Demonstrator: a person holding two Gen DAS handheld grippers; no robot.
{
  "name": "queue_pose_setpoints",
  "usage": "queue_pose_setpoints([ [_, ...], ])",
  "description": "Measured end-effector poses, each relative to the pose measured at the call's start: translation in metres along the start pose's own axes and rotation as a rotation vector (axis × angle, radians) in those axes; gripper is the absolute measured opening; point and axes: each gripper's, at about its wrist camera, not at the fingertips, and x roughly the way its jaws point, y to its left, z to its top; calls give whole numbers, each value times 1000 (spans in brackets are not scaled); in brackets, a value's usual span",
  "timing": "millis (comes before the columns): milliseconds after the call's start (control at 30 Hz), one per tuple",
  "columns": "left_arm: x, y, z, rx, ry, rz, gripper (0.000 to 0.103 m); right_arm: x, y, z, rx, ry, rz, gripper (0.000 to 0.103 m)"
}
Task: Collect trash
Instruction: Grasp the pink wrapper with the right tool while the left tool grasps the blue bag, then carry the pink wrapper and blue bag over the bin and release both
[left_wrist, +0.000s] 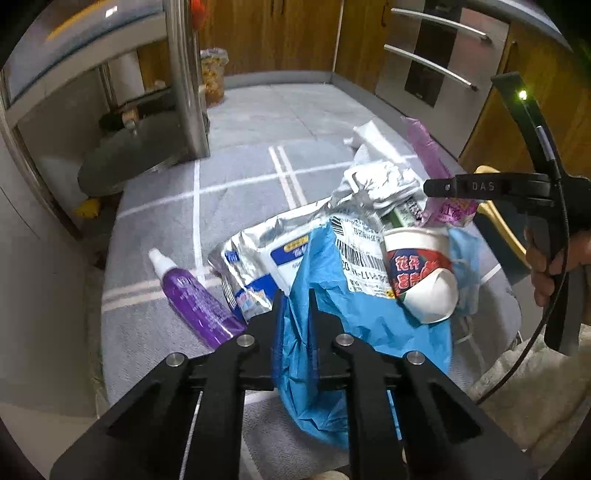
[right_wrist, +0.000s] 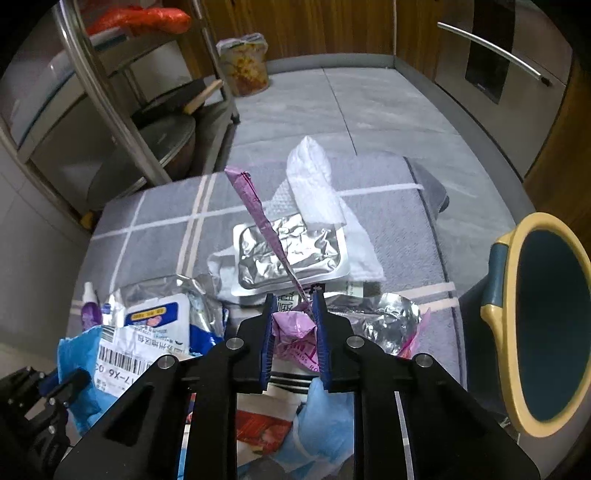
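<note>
My left gripper (left_wrist: 295, 301) is shut on a crumpled blue mailing bag (left_wrist: 369, 314) with a barcode label, at the near end of a trash pile. My right gripper (right_wrist: 293, 302) is shut on a pink wrapper (right_wrist: 295, 328), whose long twisted end sticks up and away from the jaws. A squashed paper cup (left_wrist: 421, 273) lies on the blue bag. A purple spray bottle (left_wrist: 195, 295) and a silver foil pouch (left_wrist: 258, 254) lie to the left. A foil tray (right_wrist: 288, 254) and white tissue (right_wrist: 314, 184) lie beyond the right gripper.
The trash lies on a grey checked mat (left_wrist: 240, 177) on a tiled floor. A yellow-rimmed dark bin (right_wrist: 511, 321) stands at the right. A metal rack (left_wrist: 184, 92) with a pot stands at the left, an oven door (left_wrist: 436, 62) at the back right.
</note>
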Motion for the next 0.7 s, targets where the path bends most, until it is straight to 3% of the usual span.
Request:
queue_pose_setpoints([
  [267, -46, -11, 13, 4, -141, 26, 10, -36, -12, -4, 23, -88, 6, 20],
  [700, -97, -6, 24, -38, -273, 104, 10, -81, -11, -15, -12, -184, 20, 20],
])
